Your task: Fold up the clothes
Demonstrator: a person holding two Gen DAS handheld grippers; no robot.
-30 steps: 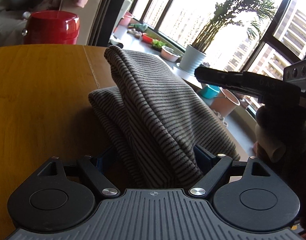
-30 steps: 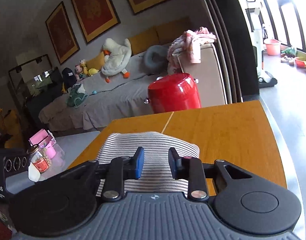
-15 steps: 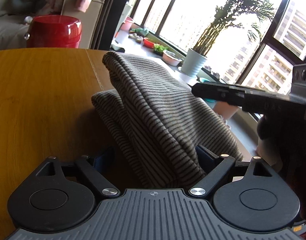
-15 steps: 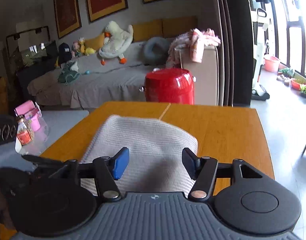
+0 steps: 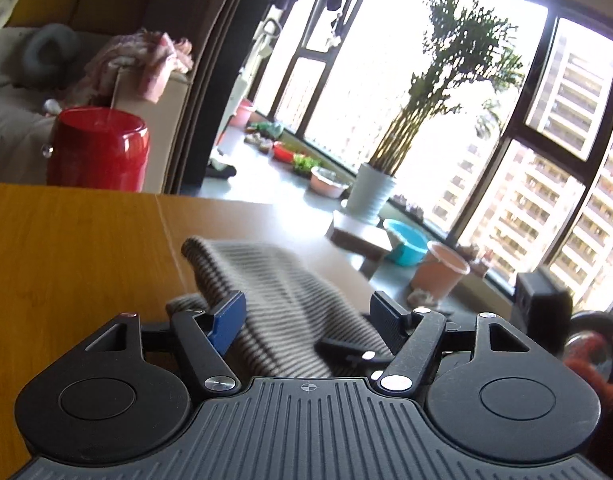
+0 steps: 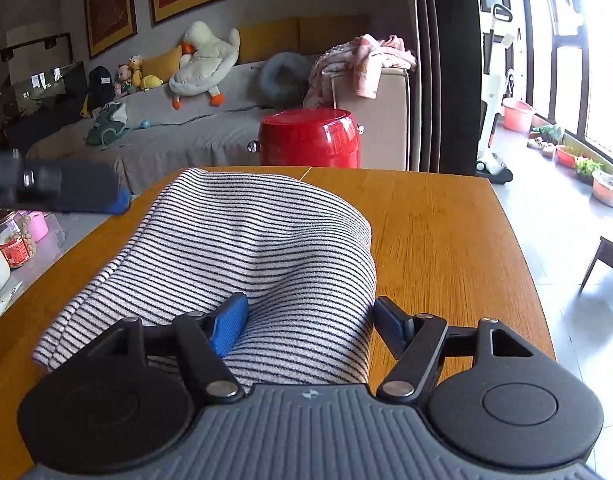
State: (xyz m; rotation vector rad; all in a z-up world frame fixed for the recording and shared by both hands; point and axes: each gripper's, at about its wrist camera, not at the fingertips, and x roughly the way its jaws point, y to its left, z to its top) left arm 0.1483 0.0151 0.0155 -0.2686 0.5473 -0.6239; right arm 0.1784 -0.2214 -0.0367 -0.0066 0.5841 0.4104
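Observation:
A striped grey-and-white garment [image 6: 242, 252] lies folded in a mound on the wooden table [image 6: 438, 232]. It also shows in the left wrist view [image 5: 282, 300], blurred. My right gripper [image 6: 310, 320] is open, its jaws spread over the near end of the garment without pinching it. My left gripper [image 5: 306, 316] is open above the garment, jaws wide apart. The left gripper shows as a dark blur in the right wrist view [image 6: 66, 194], at the garment's left. Part of the right gripper shows low in the left wrist view [image 5: 354, 354].
A red round stool [image 6: 310, 138] stands beyond the table's far edge, in front of a sofa [image 6: 178, 128] with toys. Bottles and jars [image 6: 14, 240] sit off the table's left side. Plant pots and basins [image 5: 406, 244] line the window at the right.
Both grippers have opened and let go of the garment. The raised garment has dropped flat onto the table. The left gripper has lifted and pulled back; the right has moved down to the cloth.

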